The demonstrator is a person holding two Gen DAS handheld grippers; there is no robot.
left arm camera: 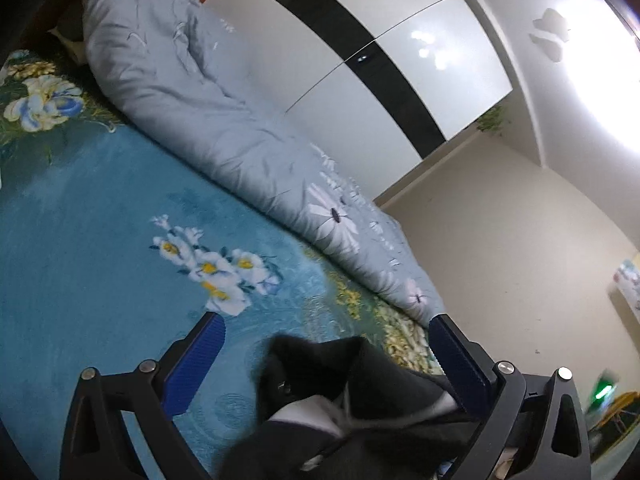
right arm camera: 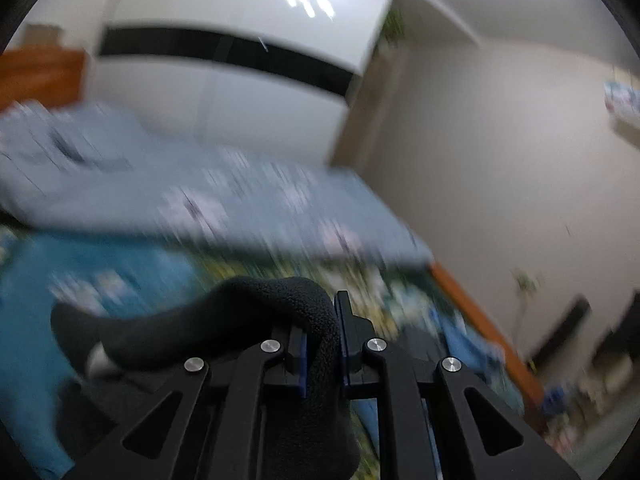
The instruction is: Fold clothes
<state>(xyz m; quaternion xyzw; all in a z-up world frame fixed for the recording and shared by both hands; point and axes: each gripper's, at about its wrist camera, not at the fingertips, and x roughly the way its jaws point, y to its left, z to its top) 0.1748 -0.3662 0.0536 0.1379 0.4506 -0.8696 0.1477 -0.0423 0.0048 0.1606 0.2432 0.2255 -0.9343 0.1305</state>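
Observation:
A dark grey-black garment (left arm camera: pixel 360 412) with a white inner patch lies bunched on the blue floral bedspread (left arm camera: pixel 100 240), low in the left wrist view. My left gripper (left arm camera: pixel 328 344) is open, its blue-padded fingers (left arm camera: pixel 196 364) wide on either side of the bunched cloth. In the blurred right wrist view, my right gripper (right arm camera: pixel 322 340) is shut on a thick fold of the black garment (right arm camera: pixel 240 312), which loops up and to the left out of the jaws and hangs down below them.
A rolled pale blue quilt (left arm camera: pixel 208 120) with daisy print lies along the far side of the bed. A white wardrobe (left arm camera: pixel 400 60) with a black stripe stands behind it. Beige wall (left arm camera: pixel 520 260) and floor clutter are to the right.

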